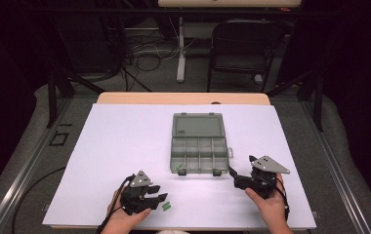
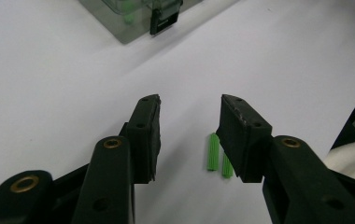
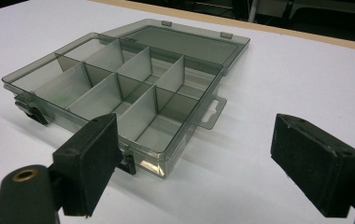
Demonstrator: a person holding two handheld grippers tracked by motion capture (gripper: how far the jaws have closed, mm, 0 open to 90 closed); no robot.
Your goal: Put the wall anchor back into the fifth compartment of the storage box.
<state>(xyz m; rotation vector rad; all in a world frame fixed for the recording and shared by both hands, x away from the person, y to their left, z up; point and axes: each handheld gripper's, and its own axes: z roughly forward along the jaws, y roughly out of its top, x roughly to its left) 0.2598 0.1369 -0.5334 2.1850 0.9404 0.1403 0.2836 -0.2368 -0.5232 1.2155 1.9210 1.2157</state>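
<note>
Two green wall plugs [image 2: 213,151] lie side by side on the white table sheet [image 1: 125,141], near the front edge. My left gripper [image 2: 189,102] hovers low over them, open. The plugs lie between its jaws, close beside the right-hand jaw, and the pads do not press on them. In the high view the plugs [image 1: 166,206] sit just right of the left gripper [image 1: 156,201]. A smoky clear compartment box [image 1: 198,146] stands open mid-table with one green plug [image 1: 178,167] in its front-left cell. My right gripper [image 3: 194,126] is open and empty, facing the box [image 3: 119,84] from its front right.
The box lid [image 1: 197,125] lies flat behind the compartments, and a hang tab [image 3: 211,112] sticks out on the box's right side. Black latches [image 2: 164,18] sit on its front wall. A folding chair [image 1: 244,46] and cables stand beyond the table's far edge.
</note>
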